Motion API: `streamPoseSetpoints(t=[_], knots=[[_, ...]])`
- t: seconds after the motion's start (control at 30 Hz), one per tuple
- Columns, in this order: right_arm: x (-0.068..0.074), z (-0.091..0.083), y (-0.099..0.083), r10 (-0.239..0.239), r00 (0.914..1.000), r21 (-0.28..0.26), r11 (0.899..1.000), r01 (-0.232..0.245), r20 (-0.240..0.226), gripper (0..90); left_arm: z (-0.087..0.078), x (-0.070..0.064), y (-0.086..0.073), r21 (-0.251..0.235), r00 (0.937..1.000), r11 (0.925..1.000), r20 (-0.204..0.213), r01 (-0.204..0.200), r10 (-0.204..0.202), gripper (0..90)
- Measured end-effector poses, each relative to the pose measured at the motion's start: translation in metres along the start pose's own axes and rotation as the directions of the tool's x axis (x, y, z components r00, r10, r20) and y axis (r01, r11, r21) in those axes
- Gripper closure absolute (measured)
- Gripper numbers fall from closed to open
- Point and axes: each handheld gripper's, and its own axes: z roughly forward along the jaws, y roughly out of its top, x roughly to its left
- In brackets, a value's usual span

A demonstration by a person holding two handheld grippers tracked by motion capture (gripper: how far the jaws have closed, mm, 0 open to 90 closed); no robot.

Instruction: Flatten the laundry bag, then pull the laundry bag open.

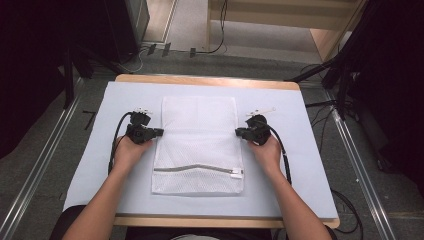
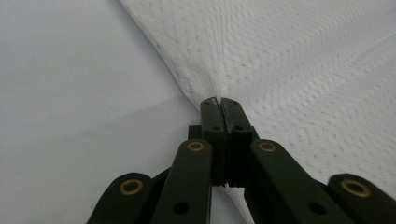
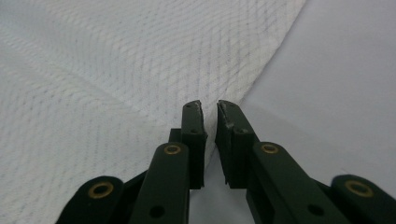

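My left gripper (image 2: 219,103) had its jaws pressed together, pinching the left edge of the white mesh bag (image 1: 198,145), which lay flat mid-table on the pale sheet (image 1: 90,165); my right gripper (image 3: 210,108) held its jaws slightly apart at the bag's right edge, gripping nothing

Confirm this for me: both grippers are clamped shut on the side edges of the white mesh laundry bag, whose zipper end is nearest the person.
Not quite. Only the left gripper is clamped shut on the white mesh laundry bag. The right gripper view shows the right gripper with a gap between its fingers at the bag's edge, so it does not clamp it. The zipper end is indeed nearest the person.
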Motion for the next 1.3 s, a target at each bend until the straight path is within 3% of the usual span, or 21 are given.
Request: streamPoseSetpoints(t=[0.13, 0.2, 0.3, 0.33, 0.37, 0.43, 0.7, 0.97, 1.3], knots=[[0.0, 0.001, 0.0, -0.012, 0.9999, -0.001, 1.0, 0.012, 0.011, 81.0, 0.001, 0.001, 0.0, -0.001, 0.9999, 0.9999, 0.013, 0.01, -0.01, 89.8], [0.001, 0.002, 0.001, -0.045, 0.9984, -0.003, 0.999, 0.045, 0.035, 79.2, 0.001, 0.003, 0.0, -0.003, 0.9998, 0.9999, 0.012, 0.016, -0.016, 89.0], [-0.001, 0.004, 0.001, -0.053, 0.9978, -0.014, 0.998, 0.054, 0.039, 78.4, 0.0, 0.004, 0.0, -0.004, 0.9998, 0.9998, 0.01, 0.017, -0.017, 82.1], [-0.001, 0.004, 0.002, -0.045, 0.9984, -0.014, 0.999, 0.046, 0.035, 76.9, 0.0, 0.005, -0.001, -0.012, 0.9992, 0.9995, 0.028, 0.028, -0.028, 82.1], [-0.001, 0.001, 0.002, -0.031, 0.9991, -0.013, 0.999, 0.031, 0.03, 74.3, -0.001, 0.006, -0.001, -0.011, 0.9979, 0.9994, 0.056, 0.033, -0.032, 70.2], [0.0, -0.003, 0.002, -0.025, 0.9996, -0.023, 0.999, 0.025, 0.017, 72.7, -0.002, 0.004, -0.001, -0.009, 0.9978, 0.9997, 0.063, 0.023, -0.022, 65.2], [0.003, -0.018, 0.0, -0.019, 0.9992, -0.031, 0.999, 0.018, -0.036, 68.1, -0.008, -0.002, 0.0, 0.011, 0.999, 0.9999, 0.045, -0.009, 0.008, 52.6], [0.02, -0.033, -0.009, -0.071, 0.991, -0.054, 0.996, 0.065, -0.113, 65.9, -0.023, -0.011, -0.003, -0.005, 0.9973, 0.9994, 0.064, -0.035, 0.035, 47.3], [0.035, -0.047, -0.026, -0.126, 0.979, -0.053, 0.992, 0.118, -0.161, 65.9, -0.032, -0.03, -0.005, -0.016, 0.9931, 0.9976, 0.095, -0.067, 0.068, 44.5]])
